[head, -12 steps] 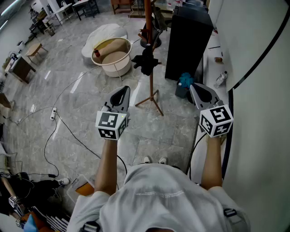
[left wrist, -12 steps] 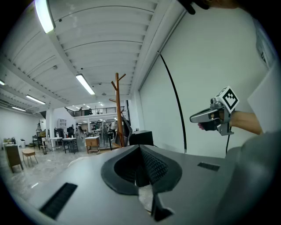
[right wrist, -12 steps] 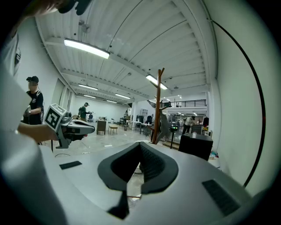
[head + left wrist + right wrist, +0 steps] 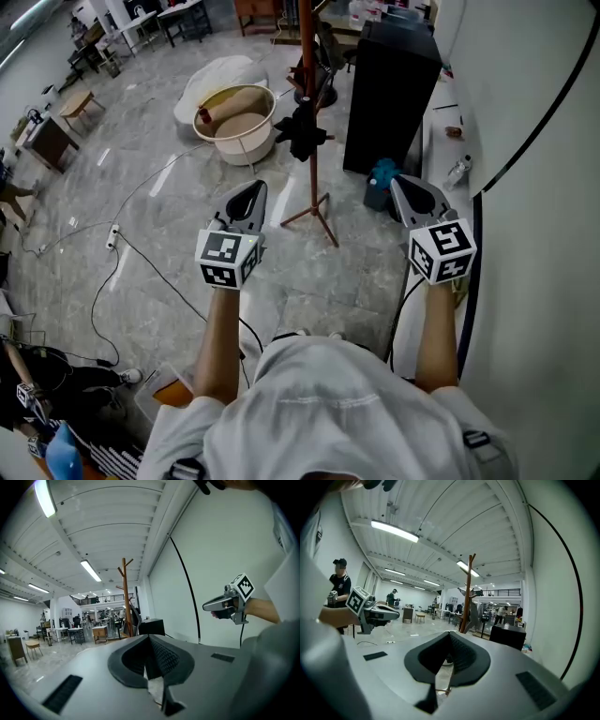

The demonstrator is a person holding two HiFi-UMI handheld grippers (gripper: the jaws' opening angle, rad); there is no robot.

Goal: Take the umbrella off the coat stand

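Observation:
A brown wooden coat stand point(image 4: 310, 103) rises from the grey floor ahead of me. A black folded umbrella point(image 4: 302, 131) hangs on its pole. My left gripper point(image 4: 255, 188) is held out level, short of the stand and to its left, shut with nothing between its jaws. My right gripper point(image 4: 404, 184) is to the right of the stand's legs, also shut and empty. In the left gripper view, the stand point(image 4: 124, 597) and the dark umbrella point(image 4: 134, 618) are far ahead. In the right gripper view, the stand point(image 4: 466, 597) carries the umbrella point(image 4: 475, 615).
A black cabinet point(image 4: 389, 89) stands right of the stand, against the white wall point(image 4: 534, 141). A white tub point(image 4: 239, 122) sits on the floor to the left, with cables point(image 4: 122, 267) trailing nearby. A blue object point(image 4: 382, 172) lies by the cabinet. A person in black point(image 4: 340, 585) stands far left.

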